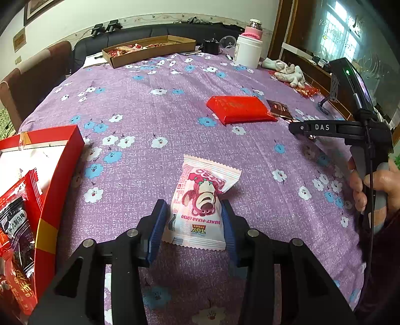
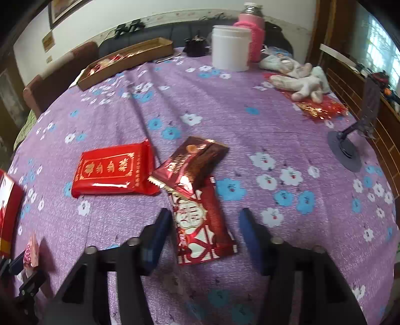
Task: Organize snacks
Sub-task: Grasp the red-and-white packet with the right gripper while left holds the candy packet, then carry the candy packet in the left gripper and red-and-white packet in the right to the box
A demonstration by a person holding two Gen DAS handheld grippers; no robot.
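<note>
Left, red box (image 1: 60,160) holds snack packets (image 1: 20,220); left jaws pinch pink snack (image 1: 200,202); right jaws spread.

A home living room: the tabletop (image 2: 225,100) wears a purple flowered cloth; a dark sofa (image 1: 160,31) lines the wall under a framed picture (image 2: 62,8); a window (image 1: 335,37) glows at right.
</note>
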